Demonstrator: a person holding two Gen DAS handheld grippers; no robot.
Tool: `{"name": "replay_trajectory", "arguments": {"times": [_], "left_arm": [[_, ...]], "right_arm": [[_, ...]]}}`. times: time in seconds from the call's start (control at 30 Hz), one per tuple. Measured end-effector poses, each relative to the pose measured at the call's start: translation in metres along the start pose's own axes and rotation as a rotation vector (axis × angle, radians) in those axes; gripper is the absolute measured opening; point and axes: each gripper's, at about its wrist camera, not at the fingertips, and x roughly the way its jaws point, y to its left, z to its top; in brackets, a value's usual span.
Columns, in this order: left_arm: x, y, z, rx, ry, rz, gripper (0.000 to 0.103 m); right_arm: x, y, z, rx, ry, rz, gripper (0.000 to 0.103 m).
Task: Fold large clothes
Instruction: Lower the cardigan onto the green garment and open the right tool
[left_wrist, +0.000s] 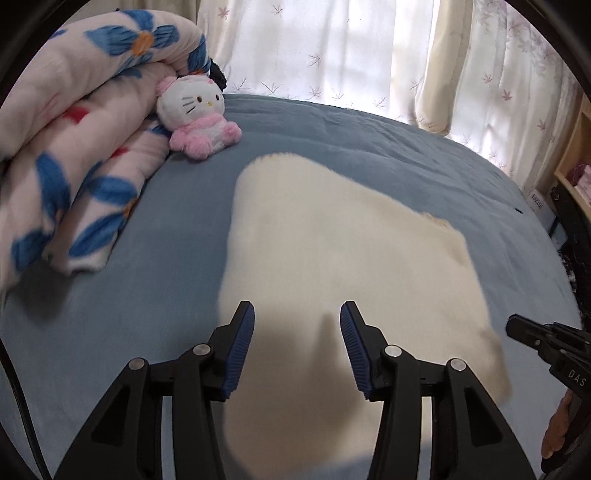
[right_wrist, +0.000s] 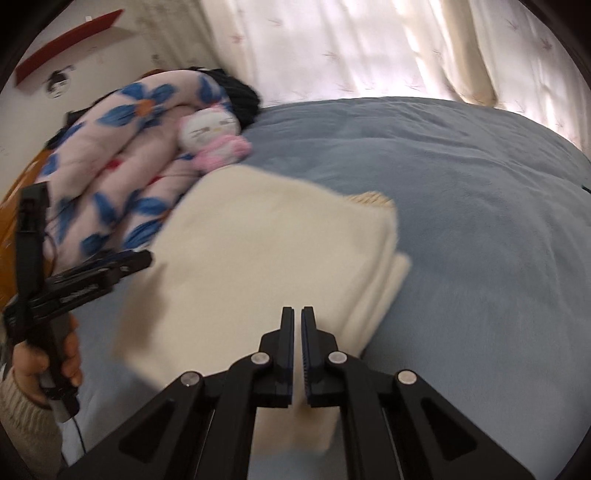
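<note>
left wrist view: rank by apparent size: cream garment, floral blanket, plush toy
1. cream garment, fills most of the middle of the frame, though nearness to the camera inflates it.
2. floral blanket, a rolled heap partly cut off at the left edge, so the gap is unsure.
3. plush toy, clearly smallest.

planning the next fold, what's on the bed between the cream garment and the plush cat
Only bare blue bedsheet lies between the cream garment and the plush cat; the left wrist view shows this most clearly.
</note>
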Motion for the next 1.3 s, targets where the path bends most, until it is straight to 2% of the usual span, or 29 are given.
{"name": "replay_trajectory", "arguments": {"times": [0.13,0.2,0.27,0.3,0.37,0.47,0.57,0.9,1.0,1.17,1.3], "left_arm": [[-0.015,-0.007,-0.036,0.050,0.025,-0.014,0.047],[-0.012,-0.005,-0.054,0.055,0.051,0.009,0.047],[-0.007,0.001,-0.063,0.057,0.059,0.066,0.047],[-0.003,0.007,-0.066,0.048,0.071,0.066,0.048],[0.004,0.020,-0.069,-0.002,0.098,0.042,0.059],[0.007,0.037,-0.071,-0.112,0.115,-0.030,0.060],[0.001,0.029,-0.072,-0.078,0.104,0.006,0.060],[-0.047,-0.003,-0.084,-0.028,0.131,0.004,0.061],[-0.076,-0.014,-0.087,-0.026,0.127,-0.011,0.065],[-0.137,-0.046,-0.098,0.043,0.094,0.004,0.067],[-0.190,-0.072,-0.110,0.074,0.045,0.004,0.078]], "right_arm": [[-0.004,0.011,-0.025,-0.011,0.040,0.047,0.004],[0.004,0.009,-0.034,-0.015,0.068,0.004,0.004],[0.011,0.002,-0.044,-0.023,0.077,-0.063,0.004],[0.014,-0.002,-0.047,-0.022,0.083,-0.078,0.003],[0.022,-0.019,-0.053,0.031,0.099,-0.084,0.004],[0.020,-0.033,-0.057,0.069,0.111,-0.120,0.004],[0.016,-0.042,-0.061,0.108,0.141,-0.111,0.005],[-0.054,-0.023,-0.070,0.082,0.098,-0.100,0.005],[-0.085,-0.011,-0.073,0.069,0.077,-0.100,0.005],[-0.142,0.011,-0.085,0.034,0.045,-0.100,0.005],[-0.201,0.028,-0.102,0.021,0.006,-0.099,0.005]]}}
